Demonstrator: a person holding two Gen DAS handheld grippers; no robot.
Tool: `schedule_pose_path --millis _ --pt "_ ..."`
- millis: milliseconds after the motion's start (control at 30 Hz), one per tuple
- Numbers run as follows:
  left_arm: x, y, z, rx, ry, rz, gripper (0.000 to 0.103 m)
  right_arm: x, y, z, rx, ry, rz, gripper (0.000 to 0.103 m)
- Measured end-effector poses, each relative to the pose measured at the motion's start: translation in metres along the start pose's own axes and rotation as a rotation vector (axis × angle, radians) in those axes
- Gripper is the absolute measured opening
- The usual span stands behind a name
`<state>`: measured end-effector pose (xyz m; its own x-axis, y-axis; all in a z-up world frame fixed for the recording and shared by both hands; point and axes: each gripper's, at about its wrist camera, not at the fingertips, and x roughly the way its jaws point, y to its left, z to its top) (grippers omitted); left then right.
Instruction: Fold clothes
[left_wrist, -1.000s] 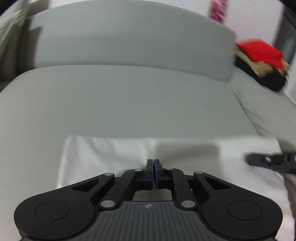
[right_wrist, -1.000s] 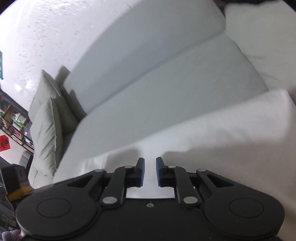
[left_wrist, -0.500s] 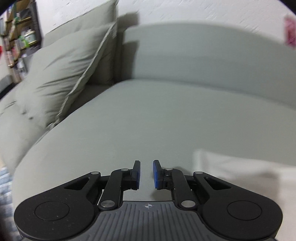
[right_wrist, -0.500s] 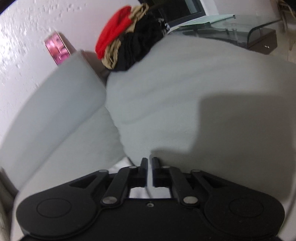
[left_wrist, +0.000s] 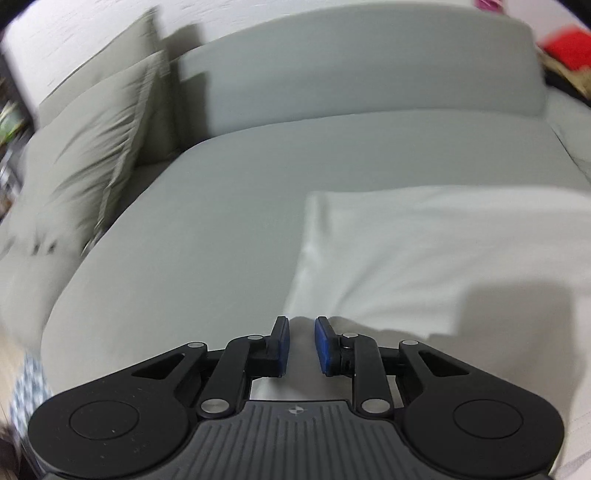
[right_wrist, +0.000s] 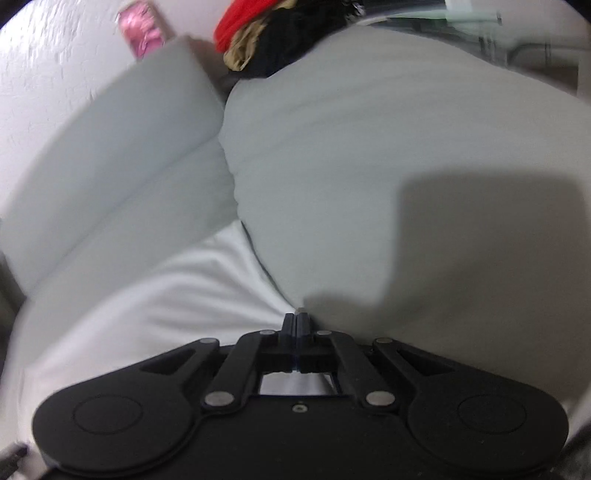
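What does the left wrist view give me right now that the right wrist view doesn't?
Only the left wrist view shows the left gripper, jaws apart at the near left corner of the white garment, and the throw pillow. Only the right wrist view shows the right gripper, jaws together at the garment's edge, and the pink object. Both show the garment, the grey sofa and the clothes pile.

Grey sofa w/ cushion; pink can behind.
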<state>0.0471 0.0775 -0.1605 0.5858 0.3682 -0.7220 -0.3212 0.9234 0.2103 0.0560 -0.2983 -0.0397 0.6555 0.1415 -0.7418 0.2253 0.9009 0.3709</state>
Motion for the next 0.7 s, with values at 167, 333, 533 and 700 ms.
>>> schedule_pose_path --millis 167,333,533,700 --pt "-0.043 0.049 -0.015 -0.180 -0.026 -0.057 0.015 -0.046 -0.011 0.000 -0.035 0.012 0.001 0.008" --pt "-0.060 0.058 -0.008 -0.195 -0.143 -0.228 0.016 -0.090 -0.023 -0.020 -0.071 -0.059 0.157 0.022" --pt "-0.053 -0.004 0.003 -0.004 -0.162 -0.357 0.015 -0.068 0.038 -0.046 -0.307 -0.044 0.369 0.022" --pt "-0.033 -0.058 -0.007 0.213 -0.082 -0.329 0.018 -0.043 0.086 -0.069 -0.435 0.011 0.346 0.022"
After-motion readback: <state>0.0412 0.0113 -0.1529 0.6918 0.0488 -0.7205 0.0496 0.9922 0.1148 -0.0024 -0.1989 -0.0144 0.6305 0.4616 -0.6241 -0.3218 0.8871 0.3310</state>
